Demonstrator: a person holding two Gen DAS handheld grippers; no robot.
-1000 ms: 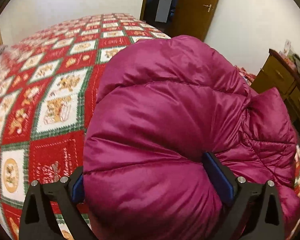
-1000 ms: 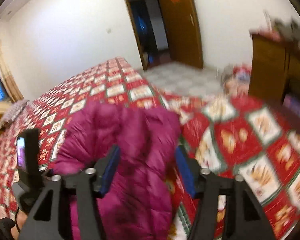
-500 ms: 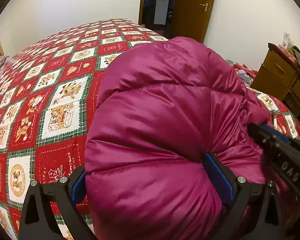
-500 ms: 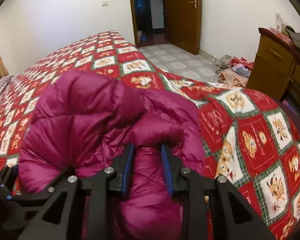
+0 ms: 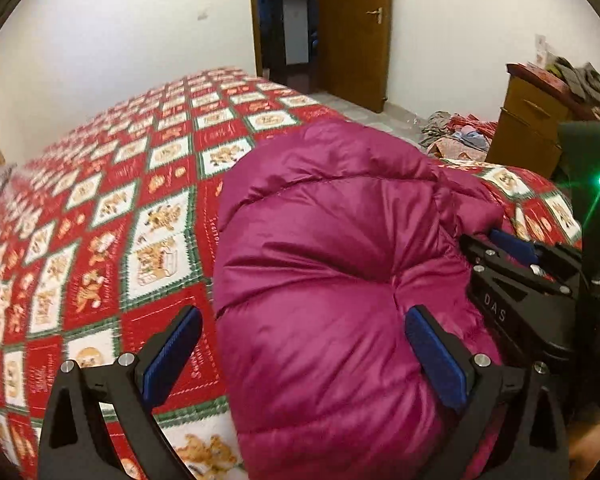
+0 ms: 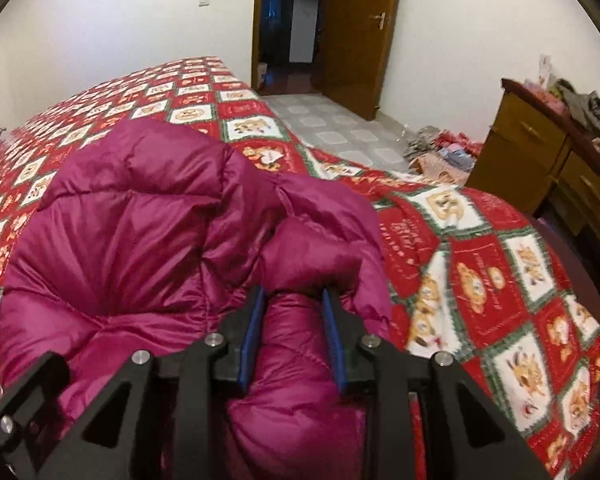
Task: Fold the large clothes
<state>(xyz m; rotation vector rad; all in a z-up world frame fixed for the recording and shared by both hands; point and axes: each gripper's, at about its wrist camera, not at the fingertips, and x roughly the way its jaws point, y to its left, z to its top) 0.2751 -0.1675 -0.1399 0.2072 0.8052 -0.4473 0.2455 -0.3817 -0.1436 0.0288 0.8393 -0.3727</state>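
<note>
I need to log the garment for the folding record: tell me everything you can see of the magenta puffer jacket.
The puffer jacket is magenta, shiny and quilted, bunched into a puffy mound on the red patterned bedspread. The right gripper is shut on a roll of its fabric. The left gripper stands open: one pad touches the jacket, the other is clear of it.

Between my right tongs (image 6: pixel 294 300) I see a magenta puffer jacket (image 6: pixel 140 240), glossy and quilted in stitched bands. The tongs are black with blue pads (image 6: pixel 250 340), and my left tongs (image 5: pixel 304 344) match them. Beneath and beyond both lies a bedspread (image 5: pixel 112 208) in a red, white and green check with tan cartoon animals. Further ahead stands a brown wooden door (image 6: pixel 360 36) in a white wall (image 6: pixel 120 20).
</note>
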